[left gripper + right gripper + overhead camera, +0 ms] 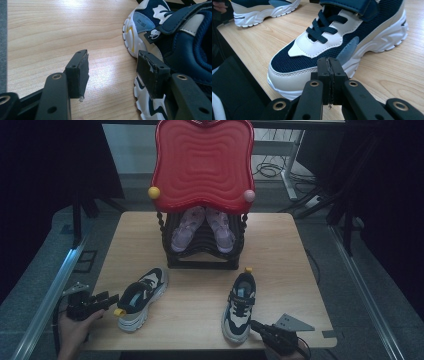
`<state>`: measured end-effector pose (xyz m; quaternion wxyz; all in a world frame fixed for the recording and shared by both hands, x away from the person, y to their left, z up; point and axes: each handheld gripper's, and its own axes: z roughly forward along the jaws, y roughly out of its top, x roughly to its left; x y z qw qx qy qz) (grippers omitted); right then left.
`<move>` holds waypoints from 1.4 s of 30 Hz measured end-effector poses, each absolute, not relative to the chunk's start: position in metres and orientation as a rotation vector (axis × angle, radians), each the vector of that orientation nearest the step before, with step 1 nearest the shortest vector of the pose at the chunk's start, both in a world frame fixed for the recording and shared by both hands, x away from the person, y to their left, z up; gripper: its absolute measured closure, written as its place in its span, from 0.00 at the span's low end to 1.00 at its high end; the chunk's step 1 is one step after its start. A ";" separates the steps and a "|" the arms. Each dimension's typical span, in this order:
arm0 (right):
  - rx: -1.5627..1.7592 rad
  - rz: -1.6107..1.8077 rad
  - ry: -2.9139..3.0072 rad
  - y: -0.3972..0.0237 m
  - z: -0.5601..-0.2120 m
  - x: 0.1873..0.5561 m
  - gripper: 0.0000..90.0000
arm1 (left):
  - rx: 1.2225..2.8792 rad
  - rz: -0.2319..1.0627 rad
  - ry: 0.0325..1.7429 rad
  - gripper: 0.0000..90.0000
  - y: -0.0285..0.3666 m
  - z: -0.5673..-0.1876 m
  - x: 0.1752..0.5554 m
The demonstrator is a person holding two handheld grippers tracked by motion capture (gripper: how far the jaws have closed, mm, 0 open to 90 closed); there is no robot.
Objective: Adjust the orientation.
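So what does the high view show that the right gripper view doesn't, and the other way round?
High view alone: the red wavy-topped black shoe rack with a pair of pink sandals, and the left gripper beside the left-hand navy-and-cream sneaker. Right gripper view alone: the right gripper with jaws shut on nothing, close to the right-hand navy-and-cream sneaker's toe. Both: the two sneakers and the light wooden table.

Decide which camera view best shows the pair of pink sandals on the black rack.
The high view: the pair of pink sandals sits on the black rack beneath the red wavy tray. The two gripper views face navy, white and beige sneakers on the wooden table instead.
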<state>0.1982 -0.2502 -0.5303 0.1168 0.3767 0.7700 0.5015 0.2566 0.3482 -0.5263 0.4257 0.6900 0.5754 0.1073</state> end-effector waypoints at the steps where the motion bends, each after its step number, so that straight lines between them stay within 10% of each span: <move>1: 1.100 1.459 2.261 -0.249 -0.530 0.198 0.99 | 1.722 0.268 1.439 0.48 0.349 -0.526 0.256; 42: 0.976 1.368 2.277 -0.178 -0.521 0.219 0.99 | 1.705 0.263 1.453 0.48 0.354 -0.525 0.255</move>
